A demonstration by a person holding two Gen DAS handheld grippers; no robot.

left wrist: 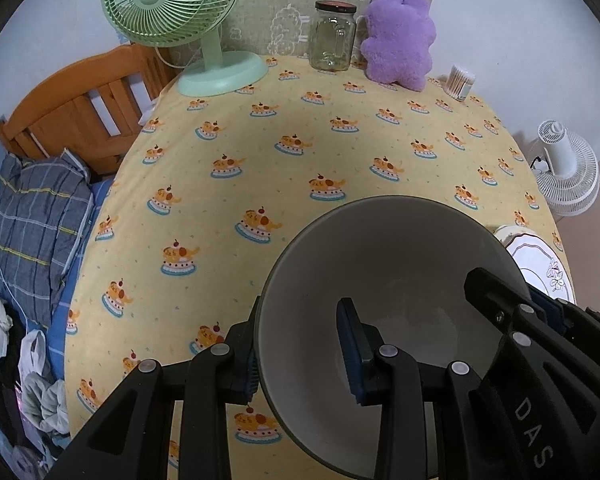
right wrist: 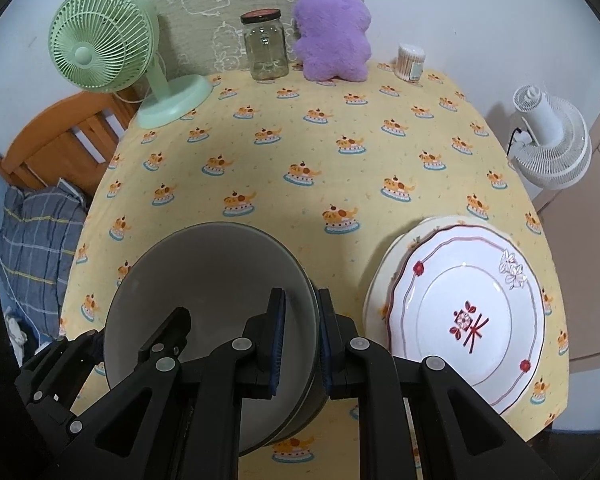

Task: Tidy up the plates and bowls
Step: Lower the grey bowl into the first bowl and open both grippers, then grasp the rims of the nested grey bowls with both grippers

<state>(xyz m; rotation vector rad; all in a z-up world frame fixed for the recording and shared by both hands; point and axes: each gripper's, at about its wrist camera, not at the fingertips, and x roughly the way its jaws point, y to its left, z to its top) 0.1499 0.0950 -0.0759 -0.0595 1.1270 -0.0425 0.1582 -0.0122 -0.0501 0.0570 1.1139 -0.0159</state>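
Note:
A grey bowl (left wrist: 400, 264) (right wrist: 208, 280) is held between both grippers just over the yellow tablecloth (left wrist: 300, 140). My left gripper (left wrist: 302, 356) is shut on the bowl's left rim, one pad inside and one outside. My right gripper (right wrist: 302, 328) is shut on the right rim in the same way, and it shows in the left wrist view (left wrist: 500, 304). The left gripper (right wrist: 140, 344) appears at the bowl's far side in the right wrist view. A white plate with red flowers (right wrist: 468, 320) (left wrist: 540, 264) lies stacked on a cream plate (right wrist: 384, 280), right of the bowl.
Along the table's back stand a green fan (left wrist: 204, 40) (right wrist: 112, 48), a glass jar (left wrist: 334, 36) (right wrist: 266, 46), a purple plush (left wrist: 400, 36) (right wrist: 332, 28) and a cotton swab tub (left wrist: 460, 80) (right wrist: 410, 62). A white fan (right wrist: 548, 140) stands off the right edge, a bed (left wrist: 40, 208) on the left.

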